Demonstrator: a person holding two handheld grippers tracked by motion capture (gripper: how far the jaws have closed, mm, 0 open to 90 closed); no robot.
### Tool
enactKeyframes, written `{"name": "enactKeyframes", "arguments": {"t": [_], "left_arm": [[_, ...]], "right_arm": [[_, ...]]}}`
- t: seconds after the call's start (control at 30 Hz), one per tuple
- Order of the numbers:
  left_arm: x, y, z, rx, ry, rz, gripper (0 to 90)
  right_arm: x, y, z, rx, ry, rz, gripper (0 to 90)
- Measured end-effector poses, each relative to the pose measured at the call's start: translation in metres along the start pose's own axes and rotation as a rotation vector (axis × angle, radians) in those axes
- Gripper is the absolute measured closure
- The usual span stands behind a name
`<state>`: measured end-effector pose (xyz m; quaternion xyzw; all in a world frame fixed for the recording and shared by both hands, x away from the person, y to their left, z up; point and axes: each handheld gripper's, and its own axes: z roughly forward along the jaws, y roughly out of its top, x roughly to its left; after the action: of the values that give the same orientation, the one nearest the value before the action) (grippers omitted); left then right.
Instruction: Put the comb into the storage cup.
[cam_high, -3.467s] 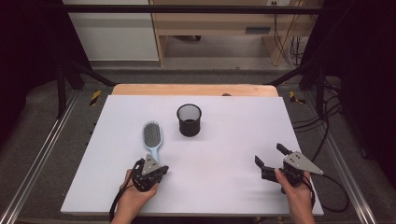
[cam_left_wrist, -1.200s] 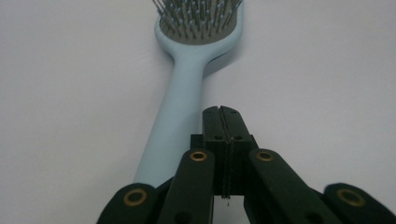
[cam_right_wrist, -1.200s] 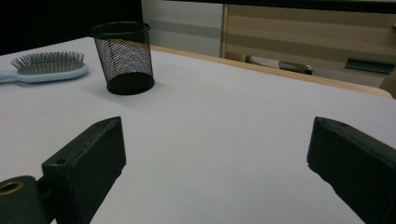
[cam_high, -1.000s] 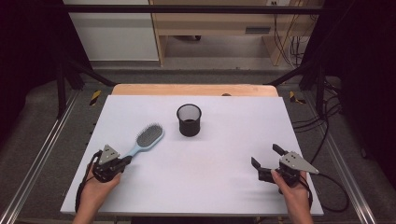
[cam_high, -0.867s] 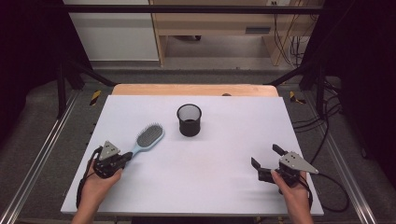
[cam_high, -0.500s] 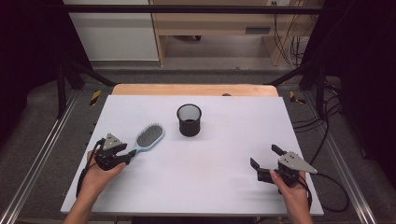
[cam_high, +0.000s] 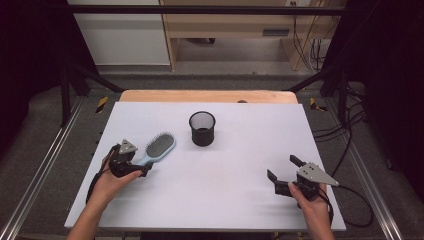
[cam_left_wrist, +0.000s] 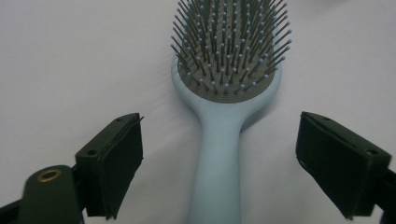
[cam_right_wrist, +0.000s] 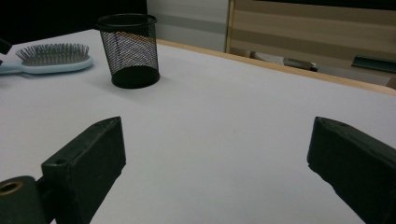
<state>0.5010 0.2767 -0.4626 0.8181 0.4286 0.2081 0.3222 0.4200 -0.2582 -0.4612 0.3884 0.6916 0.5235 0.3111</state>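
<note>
A light blue hairbrush (cam_high: 159, 146) lies bristles up on the white table (cam_high: 225, 200), left of centre, head pointing up and right. In the left gripper view its handle (cam_left_wrist: 219, 177) runs between the jaws, which have just been opening and stand wide apart, touching neither side. My left gripper (cam_high: 144, 168) sits at the handle end, open. To the right of the brush stands a black mesh cup (cam_high: 202, 129), upright. My right gripper (cam_high: 282, 168) rests open near the front right of the table, with nothing between its jaws (cam_right_wrist: 219, 154). From there the cup (cam_right_wrist: 128, 49) and brush (cam_right_wrist: 51, 58) show far off.
A wooden strip (cam_high: 210, 96) borders the table's far edge. Metal rails (cam_high: 45, 170) run along both sides. Cables (cam_high: 350, 150) trail off the right side, and a wooden bench (cam_high: 235, 25) stands beyond the table.
The left gripper swung the brush from upright to slanted and carried it left, then opened and let go of the handle. The right gripper has not moved.
</note>
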Motion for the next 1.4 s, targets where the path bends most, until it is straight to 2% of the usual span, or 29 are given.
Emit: {"name": "enactKeyframes", "arguments": {"t": [0.17,0.2,0.3,0.7,1.03,1.13,1.27,1.4], "left_arm": [[-0.001,0.002,0.006,0.015,-0.019,0.010,27.1],[-0.001,0.002,0.007,0.017,-0.026,0.011,33.5],[0.000,0.003,0.009,0.026,-0.028,0.006,40.4],[0.005,0.000,0.012,0.061,-0.054,-0.003,53.1],[0.004,0.002,0.013,0.067,-0.059,0.002,58.9],[0.003,0.002,0.013,0.069,-0.061,0.007,63.6],[-0.001,0.004,0.013,0.081,-0.052,0.015,68.3],[-0.004,0.005,0.012,0.087,-0.034,0.022,68.7]], "right_arm": [[0.000,0.000,0.000,0.000,0.001,0.000,4.7],[0.000,0.000,0.000,0.000,0.002,-0.001,4.7],[0.000,0.000,0.000,0.000,0.002,-0.001,4.7],[0.001,0.000,0.000,0.005,0.002,0.000,4.7],[0.002,-0.001,0.001,0.012,0.006,-0.007,4.7],[0.002,-0.001,0.002,0.013,0.007,-0.008,4.7],[0.002,-0.001,0.001,0.010,0.009,-0.004,4.7],[0.002,-0.001,0.002,0.013,0.010,-0.006,4.7]]}}
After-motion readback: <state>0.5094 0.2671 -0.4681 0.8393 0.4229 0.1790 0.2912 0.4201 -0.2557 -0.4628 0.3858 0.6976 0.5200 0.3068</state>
